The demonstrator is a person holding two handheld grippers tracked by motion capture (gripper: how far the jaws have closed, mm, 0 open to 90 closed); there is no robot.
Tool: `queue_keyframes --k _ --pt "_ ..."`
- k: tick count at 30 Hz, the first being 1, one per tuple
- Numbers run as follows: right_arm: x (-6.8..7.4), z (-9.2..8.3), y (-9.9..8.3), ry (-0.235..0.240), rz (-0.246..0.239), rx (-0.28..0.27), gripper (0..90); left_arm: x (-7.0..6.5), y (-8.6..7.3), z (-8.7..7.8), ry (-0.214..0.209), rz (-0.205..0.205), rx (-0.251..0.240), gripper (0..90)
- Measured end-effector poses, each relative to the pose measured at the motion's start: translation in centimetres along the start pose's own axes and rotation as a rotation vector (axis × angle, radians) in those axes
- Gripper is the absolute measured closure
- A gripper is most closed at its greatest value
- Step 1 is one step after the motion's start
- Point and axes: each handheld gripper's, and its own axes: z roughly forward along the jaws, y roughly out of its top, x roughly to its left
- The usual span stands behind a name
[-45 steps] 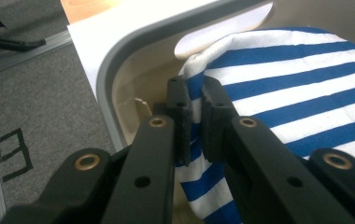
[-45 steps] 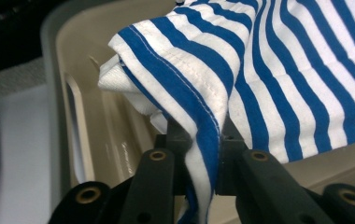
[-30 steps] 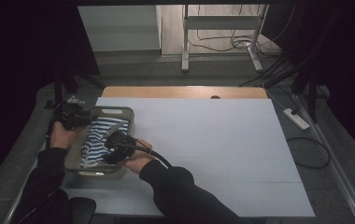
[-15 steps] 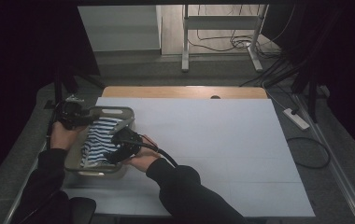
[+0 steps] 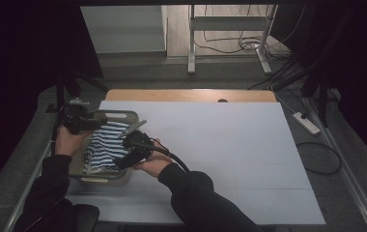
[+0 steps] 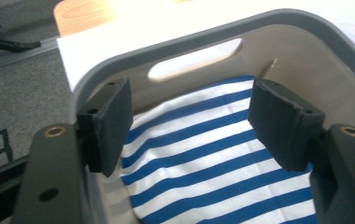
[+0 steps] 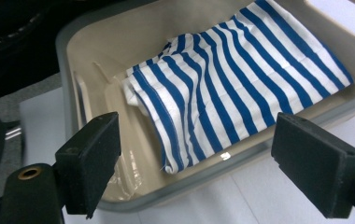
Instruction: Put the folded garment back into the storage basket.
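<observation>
— Since a second ago, what has moved?

— Both sets of jaws have just been opening. The right hand-held gripper (image 5: 121, 162) has drawn back toward the near right rim of the basin (image 5: 105, 115); the left hand-held gripper (image 5: 89, 126) has hardly shifted.

— Start at the left, then.

— The left hand-held gripper sits at the basin's far left corner, by the handle slot (image 6: 195, 59). In the left gripper view its pads (image 6: 108, 122) stand apart over the striped cloth (image 6: 213, 163), gripping nothing.

— And the cloth?

— Folded, blue and white, lying inside the grey basin, which rests at the left edge of the white worktop (image 5: 230, 154).

— The right side?

— In the right gripper view its jaws are wide open outside the rim, empty, with the cloth's folded corner (image 7: 168, 165) just beyond them.
</observation>
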Motion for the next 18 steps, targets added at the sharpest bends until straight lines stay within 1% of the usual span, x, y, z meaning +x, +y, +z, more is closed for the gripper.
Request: queue_keyframes --k 2,4,6,8,10,11,12,18 --pt "-0.2 -0.3 -0.2 0.016 0.007 0.006 16.4 -0.3 0.0 0.1 -0.007 -0.001 -0.002 26.7" --pt "-0.5 -0.6 -0.3 0.015 0.006 0.002 16.3 -0.5 0.1 0.1 -0.016 -0.007 -0.002 23.9" --pt "-0.8 -0.9 -0.5 0.021 0.016 -0.006 15.8 -0.8 0.2 0.1 -0.026 -0.012 -0.008 21.3" --pt "-1.1 -1.3 -0.6 0.024 0.021 -0.012 14.2 -1.0 0.2 0.1 -0.032 -0.013 -0.009 18.9" --pt "-1.4 -1.6 -0.8 0.032 0.024 -0.005 11.5 -1.3 0.2 0.2 -0.034 -0.015 -0.011 16.3" --pt "-1.5 -1.7 -0.9 0.036 0.026 -0.002 10.7 -1.4 0.2 0.2 -0.046 -0.009 -0.011 14.9" --pt "-1.5 -1.8 -1.0 0.035 0.023 0.002 9.9 -1.5 0.2 0.1 -0.052 -0.007 -0.011 12.7" --pt "-2.0 -2.7 -1.7 0.02 0.007 0.006 6.6 -2.7 0.4 0.1 -0.068 0.002 -0.023 9.2"
